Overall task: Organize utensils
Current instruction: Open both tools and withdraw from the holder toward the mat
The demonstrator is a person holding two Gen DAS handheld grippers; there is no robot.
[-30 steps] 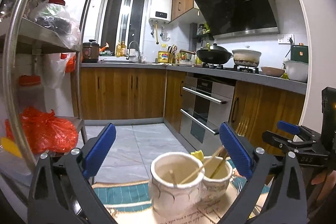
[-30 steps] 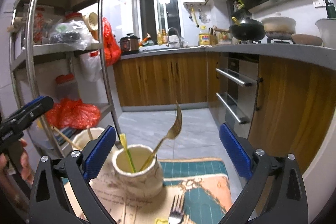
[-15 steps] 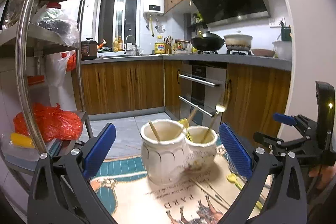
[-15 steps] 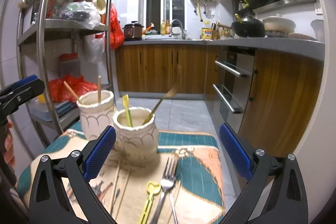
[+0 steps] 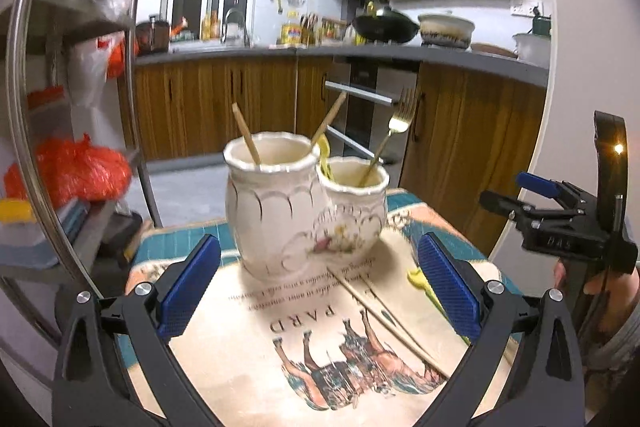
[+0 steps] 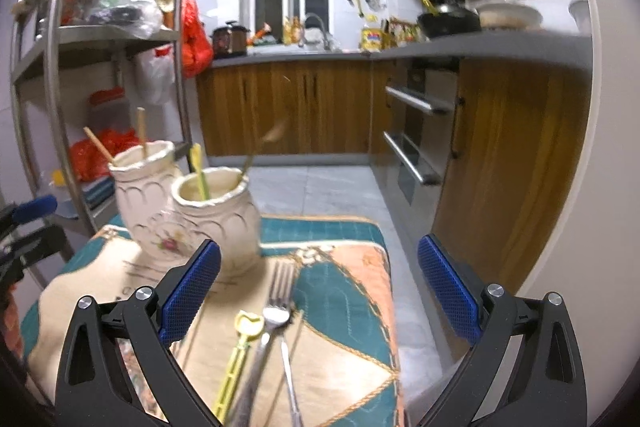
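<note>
Two white ceramic jars stand side by side on a patterned cloth (image 5: 248,339). The taller jar (image 5: 272,211) holds two wooden chopsticks (image 5: 246,135). The shorter jar (image 5: 356,211) holds a gold fork (image 5: 394,131) and a yellow utensil (image 5: 325,151). Two loose chopsticks (image 5: 384,315) lie on the cloth in front. In the right wrist view a silver fork (image 6: 280,287), a spoon (image 6: 268,327) and a yellow utensil (image 6: 240,351) lie on the cloth before the shorter jar (image 6: 216,215). My left gripper (image 5: 318,285) is open and empty above the cloth. My right gripper (image 6: 318,285) is open and empty above the loose cutlery.
A metal shelf rack (image 6: 52,75) with bags stands left of the table. Wooden cabinets and an oven (image 6: 416,139) run along the right. The cloth's right edge (image 6: 390,307) drops to the tiled floor. The other gripper shows at the right edge of the left wrist view (image 5: 560,223).
Both grippers have pulled back and tilted down, so the jars look farther off and more of the cloth and loose cutlery shows. Both stay open and empty.
</note>
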